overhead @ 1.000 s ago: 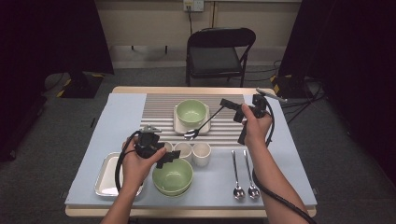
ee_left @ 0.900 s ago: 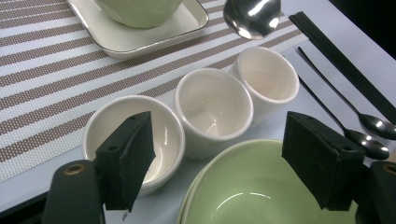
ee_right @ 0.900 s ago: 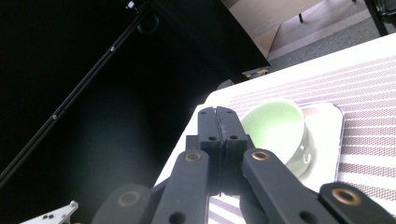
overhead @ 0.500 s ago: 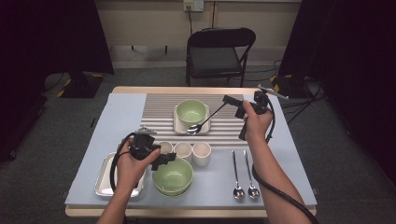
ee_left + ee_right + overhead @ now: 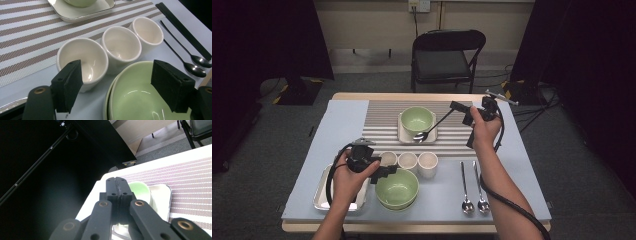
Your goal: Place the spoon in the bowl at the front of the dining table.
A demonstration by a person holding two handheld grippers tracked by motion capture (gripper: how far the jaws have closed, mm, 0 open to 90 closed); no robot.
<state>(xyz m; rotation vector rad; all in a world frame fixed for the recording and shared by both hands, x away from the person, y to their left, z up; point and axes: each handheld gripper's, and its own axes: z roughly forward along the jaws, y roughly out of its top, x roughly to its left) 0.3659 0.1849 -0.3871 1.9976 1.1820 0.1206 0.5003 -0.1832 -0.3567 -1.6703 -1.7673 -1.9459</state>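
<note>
Green bowls (image 5: 397,188), white cups (image 5: 407,161), striped mat (image 5: 382,122), blk grippers (image 5: 384,173).

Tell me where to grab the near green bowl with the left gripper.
Pinch the green bowl at its left rim, coming down from above, one jaw inside: it sits upright, looks too wide to span, and cups crowd its far edge.

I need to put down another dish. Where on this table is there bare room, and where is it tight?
Bare: the blue cloth left of the striped mat, and the strip right of the two spoons. Tight: the near centre, where three white cups, the green bowl and the metal tray crowd together.
</note>
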